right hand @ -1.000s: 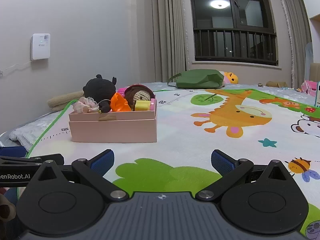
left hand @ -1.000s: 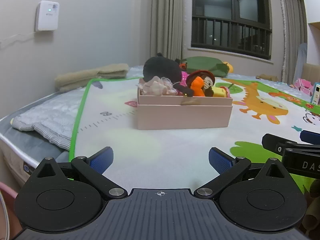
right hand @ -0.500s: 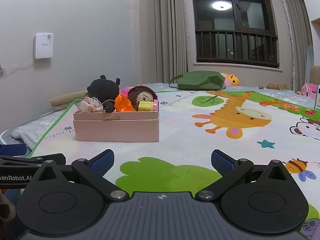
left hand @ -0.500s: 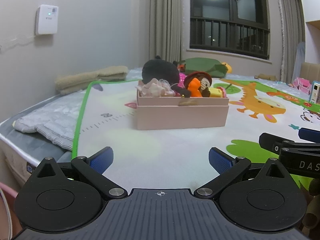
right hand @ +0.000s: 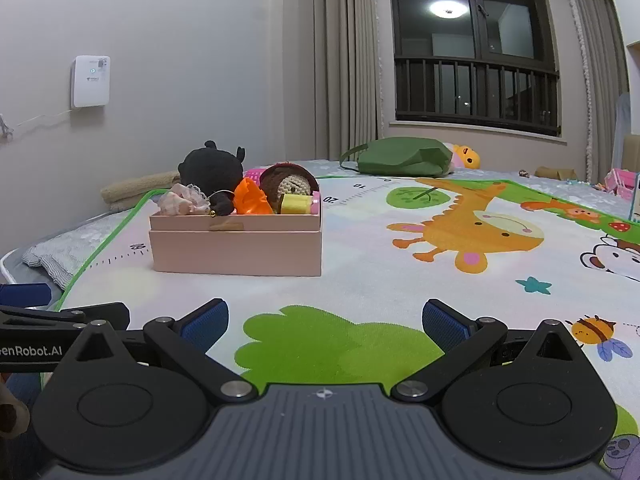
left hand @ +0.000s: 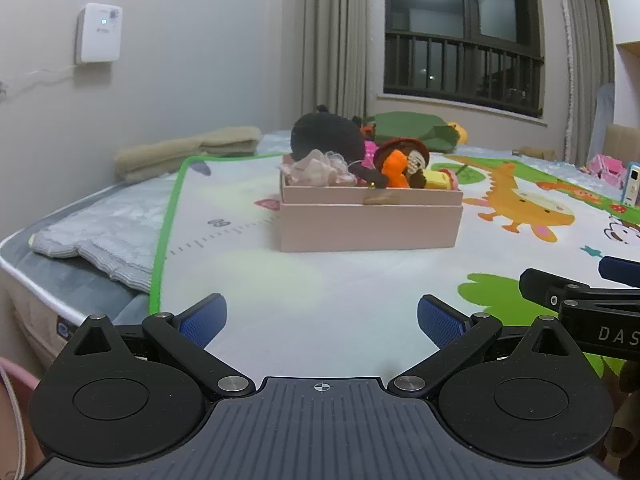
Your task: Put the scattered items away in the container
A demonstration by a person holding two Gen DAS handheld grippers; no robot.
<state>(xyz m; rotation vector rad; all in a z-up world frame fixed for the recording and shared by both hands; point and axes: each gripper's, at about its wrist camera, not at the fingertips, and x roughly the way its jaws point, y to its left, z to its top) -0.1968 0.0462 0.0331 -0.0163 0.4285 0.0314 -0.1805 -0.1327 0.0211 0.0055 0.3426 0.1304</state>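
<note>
**Pink box filled with toys, both grippers hanging open in front of it**

Drifting slightly since a second ago, both cameras are showing the pink box a touch lower and further left in the left wrist view, while the box itself is sitting where it was on the play mat.

The box is rectangular, smooth and matte, like cardboard, with a narrower upper part rising from a wider base. Inside it, toys are piling above the rim: a round black knitted plush at the back, a frilly pale pink lace piece at the left end, a crinkled orange toy, a brown crocheted doll and a yellow cylinder at the right end. How they are lying lower down is hidden by the box wall.

The mat is soft-looking, printed with an orange giraffe and green patches, and edged in green.

The left gripper is holding its blue ribbed pads wide apart, gripping nothing. The right gripper is doing the same. Each one's side is poking into the other's view, cut off by the frame edge.

A folded beige towel and a green bag are lying beyond the box.
</note>
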